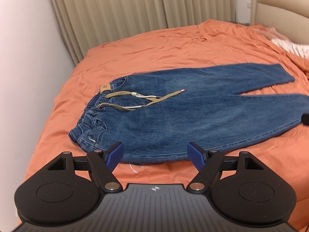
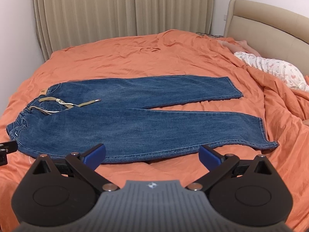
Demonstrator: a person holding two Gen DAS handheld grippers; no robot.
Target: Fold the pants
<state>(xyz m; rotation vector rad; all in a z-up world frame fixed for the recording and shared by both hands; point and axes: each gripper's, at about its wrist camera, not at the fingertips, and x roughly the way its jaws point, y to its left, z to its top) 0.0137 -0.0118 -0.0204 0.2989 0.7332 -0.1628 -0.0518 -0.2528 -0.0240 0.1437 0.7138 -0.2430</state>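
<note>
Both grippers are held wide apart at the jaws, nothing gripped. The left gripper [image 1: 155, 155] hangs just short of the near edge of the jeans [image 1: 173, 116], toward the waistband [image 1: 92, 114] end; the right gripper [image 2: 152, 157] is parked off the same edge, closer to the near leg's hem [image 2: 268, 135]. The jeans are laid flat and unfolded on the orange sheet [image 2: 135, 61], legs split in a narrow V, drawstring [image 2: 81, 104] loose on top near the waistband.

So probably the first fold is up: near leg over far leg. It's best done with both layers of that edge pinched, and the two ends lifted together so the denim isn't twisted. The drawstring should be kept tucked inside, otherwise it likely gets dragged out.
</note>
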